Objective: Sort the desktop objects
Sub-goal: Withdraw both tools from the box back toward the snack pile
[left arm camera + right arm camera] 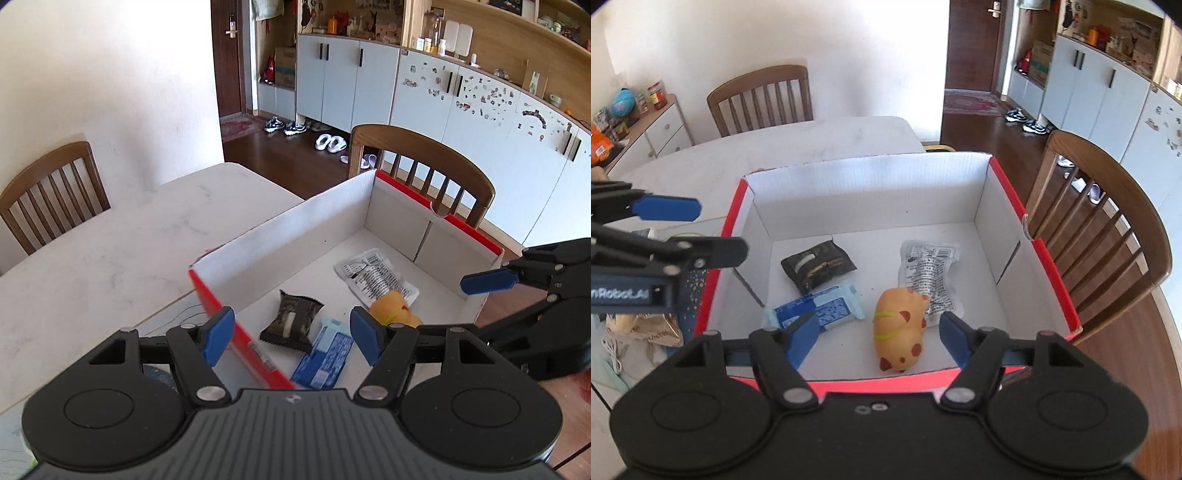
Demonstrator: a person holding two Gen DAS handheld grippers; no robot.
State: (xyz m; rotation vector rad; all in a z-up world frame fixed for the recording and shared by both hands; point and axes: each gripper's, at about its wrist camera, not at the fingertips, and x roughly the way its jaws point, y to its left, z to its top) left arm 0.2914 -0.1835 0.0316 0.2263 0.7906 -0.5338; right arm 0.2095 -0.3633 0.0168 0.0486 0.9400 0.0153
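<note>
A red-edged white cardboard box (295,229) (1049,266) stands on the white table. In it lie a black snack packet (291,321) (816,266), a blue packet (325,356) (822,308), a silver printed pouch (376,277) (929,273) and an orange cat toy (393,308) (899,332). My left gripper (291,336) is open and empty, above the box's near left wall. My right gripper (877,339) is open and empty, above the box's near edge, with the cat toy between its fingers' line of sight.
Wooden chairs (51,192) (1108,221) stand at the table's far side and beside the box. A gold snack bag (653,328) and a white cable (613,354) lie on the table left of the box. A sideboard (646,125) stands by the wall.
</note>
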